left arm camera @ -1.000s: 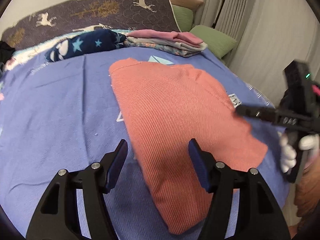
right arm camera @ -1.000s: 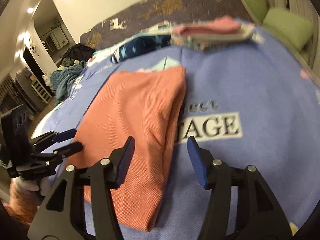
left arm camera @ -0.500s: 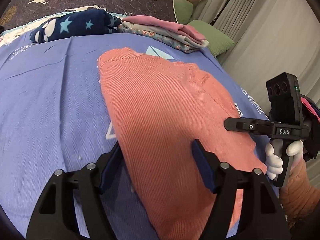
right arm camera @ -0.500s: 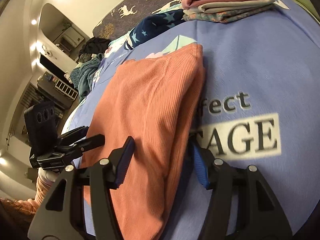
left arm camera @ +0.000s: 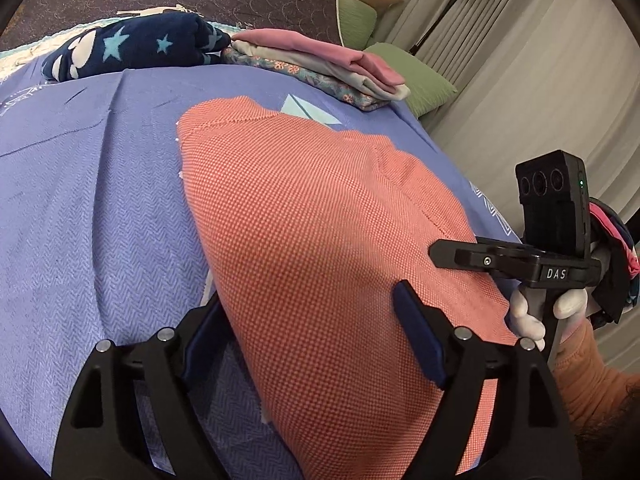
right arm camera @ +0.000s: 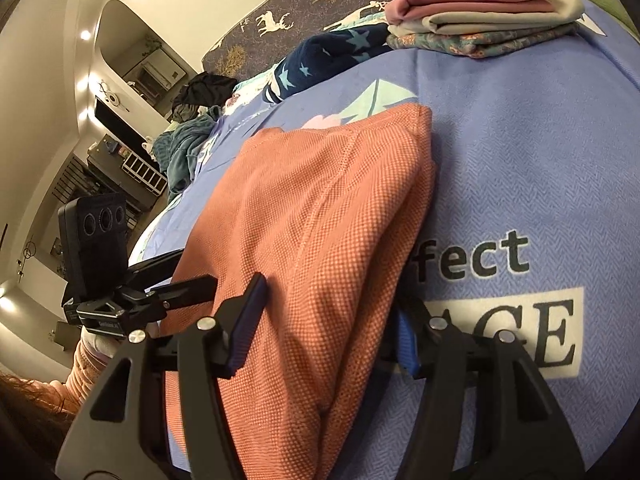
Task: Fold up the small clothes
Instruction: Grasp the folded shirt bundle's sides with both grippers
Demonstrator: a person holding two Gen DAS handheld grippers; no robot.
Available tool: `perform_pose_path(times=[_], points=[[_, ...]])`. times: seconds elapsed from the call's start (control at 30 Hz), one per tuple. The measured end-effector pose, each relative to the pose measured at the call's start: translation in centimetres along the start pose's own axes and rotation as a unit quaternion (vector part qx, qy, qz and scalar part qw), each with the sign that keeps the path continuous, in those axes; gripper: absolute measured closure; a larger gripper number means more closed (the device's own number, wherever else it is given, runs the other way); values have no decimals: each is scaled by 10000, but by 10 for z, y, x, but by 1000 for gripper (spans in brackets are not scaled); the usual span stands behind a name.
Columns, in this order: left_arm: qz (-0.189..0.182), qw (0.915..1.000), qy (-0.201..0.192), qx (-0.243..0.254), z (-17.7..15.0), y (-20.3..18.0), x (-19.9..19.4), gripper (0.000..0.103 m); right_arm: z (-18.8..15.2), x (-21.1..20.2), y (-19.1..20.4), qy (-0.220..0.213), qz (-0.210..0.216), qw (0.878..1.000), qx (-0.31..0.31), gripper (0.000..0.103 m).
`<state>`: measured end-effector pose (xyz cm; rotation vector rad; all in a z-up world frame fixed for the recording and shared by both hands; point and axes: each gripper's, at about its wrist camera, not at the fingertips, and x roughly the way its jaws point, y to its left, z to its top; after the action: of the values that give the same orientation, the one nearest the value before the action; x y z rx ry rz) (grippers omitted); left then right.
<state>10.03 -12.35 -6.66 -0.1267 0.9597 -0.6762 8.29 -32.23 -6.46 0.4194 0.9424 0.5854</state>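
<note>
The left gripper [left arm camera: 308, 340] has one finger's tip hidden under the near left edge of the folded orange garment [left arm camera: 320, 240], which lies on the blue bedspread [left arm camera: 88, 208]. Since a second ago both tools have moved in closer. The right gripper [right arm camera: 328, 328] likewise straddles the garment's thick right fold; both stand spread wide, pinching nothing yet.
</note>
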Motion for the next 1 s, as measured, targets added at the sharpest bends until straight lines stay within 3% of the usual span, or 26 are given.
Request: perform_pose_path(times=[0.13, 0.37, 0.53, 0.63, 0.77, 0.83, 1.0], points=[[91, 9999, 3, 68, -6, -5, -9, 23, -8, -11, 3, 90, -71, 9999, 61, 45], [-68, 9997, 149, 195, -12, -7, -15, 23, -28, -31, 1, 367, 0, 9993, -50, 45], [-31, 9996, 217, 154, -3, -7, -5, 24, -9, -9, 1, 418, 245, 9988, -78, 43], [-9, 9997, 224, 110, 4, -3, 0, 31, 7, 7, 2, 388, 306, 9987, -90, 43], [-161, 9997, 140, -149, 12, 9, 4, 49, 17, 16, -2, 271, 226, 9994, 43, 64], [-242, 9993, 85, -276, 14, 13, 5, 55, 16, 15, -4, 197, 243, 9995, 104, 69], [131, 9998, -112, 83, 13, -8, -7, 65, 12, 4, 19, -71, -201, 9991, -379, 77]])
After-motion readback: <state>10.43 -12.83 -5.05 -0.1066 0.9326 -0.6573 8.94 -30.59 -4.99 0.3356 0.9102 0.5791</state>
